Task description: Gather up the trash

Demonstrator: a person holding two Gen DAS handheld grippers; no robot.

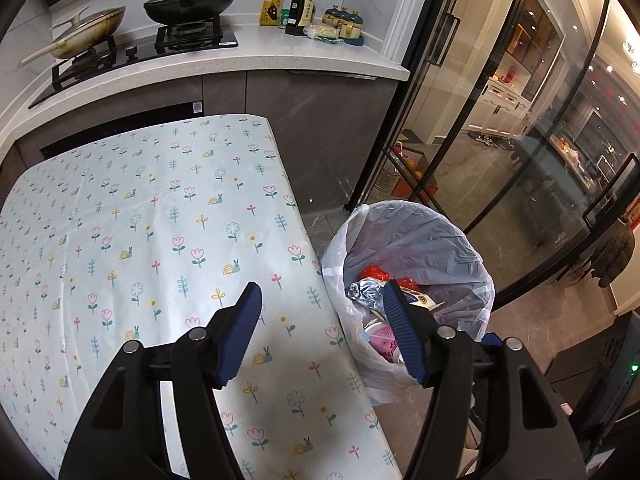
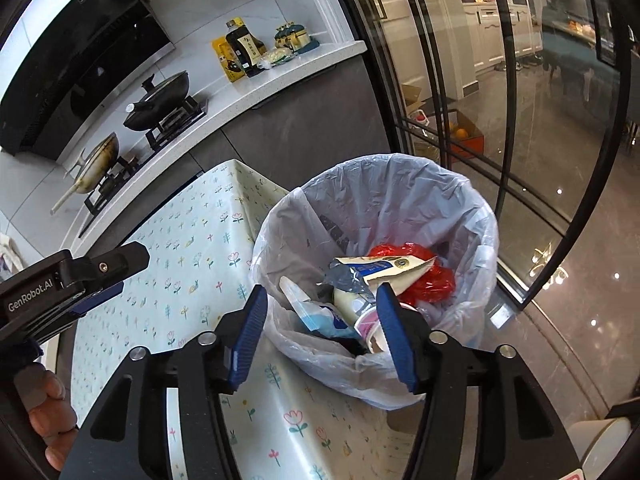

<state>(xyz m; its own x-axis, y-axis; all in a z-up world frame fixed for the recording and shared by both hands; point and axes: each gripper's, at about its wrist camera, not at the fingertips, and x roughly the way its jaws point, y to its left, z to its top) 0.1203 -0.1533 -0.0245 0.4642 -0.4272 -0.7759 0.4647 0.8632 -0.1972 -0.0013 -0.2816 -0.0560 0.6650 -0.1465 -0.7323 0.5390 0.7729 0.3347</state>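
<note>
- Left wrist view: looking down from above the floral tablecloth (image 1: 160, 240), facing the stove counter (image 1: 240, 60), trash bin (image 1: 412, 248) near at right.
- Right wrist view: hovering close above the trash bin (image 2: 380, 208), tilted, same counter (image 2: 224, 120) beyond at left.
- Shared: bin, tablecloth, counter, glass doors (image 1: 500, 120).

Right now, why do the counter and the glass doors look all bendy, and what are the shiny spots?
Left wrist view: the fisheye lens curves the counter and glass doors; ceiling lights reflect as bright dots in the glass. Right wrist view: same bending on the door frames, glare spots on the glossy floor, dark corners from the lens edge.
</note>
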